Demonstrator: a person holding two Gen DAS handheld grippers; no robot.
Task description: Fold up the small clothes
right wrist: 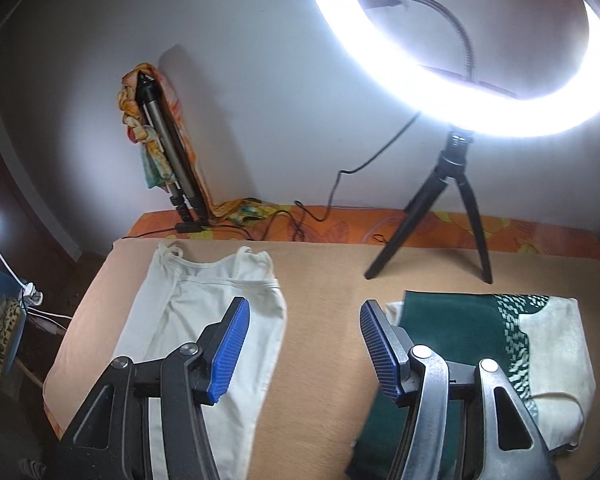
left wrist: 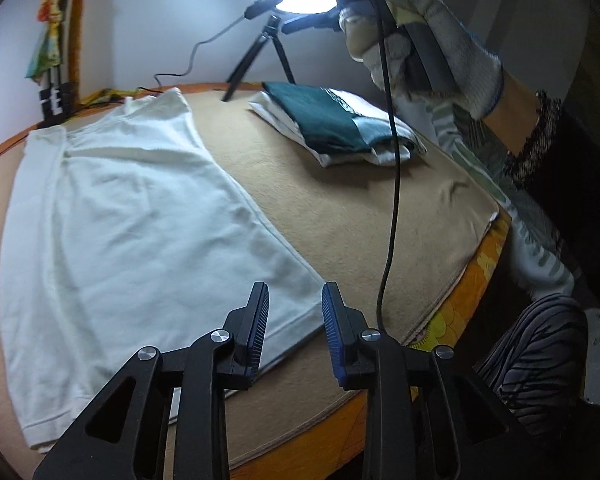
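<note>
A white tank top (left wrist: 132,216) lies flat on the tan mat (left wrist: 340,208), folded lengthwise. It also shows in the right wrist view (right wrist: 220,320). My left gripper (left wrist: 294,300) is open and empty, just above the top's near hem corner. My right gripper (right wrist: 304,320) is open and empty, held above the mat between the white top and a folded stack of clothes (right wrist: 480,332) with a dark green piece on it. The stack also shows in the left wrist view (left wrist: 336,124). A gloved hand (left wrist: 428,40) holds the right gripper high above the stack.
A ring light (right wrist: 480,92) on a small black tripod (right wrist: 456,208) stands at the mat's far edge, its cable (right wrist: 340,184) trailing left. A folded tripod with a cloth (right wrist: 168,148) leans on the wall. A black cable (left wrist: 392,160) hangs beside the left gripper. The orange bed edge (left wrist: 472,280) is on the right.
</note>
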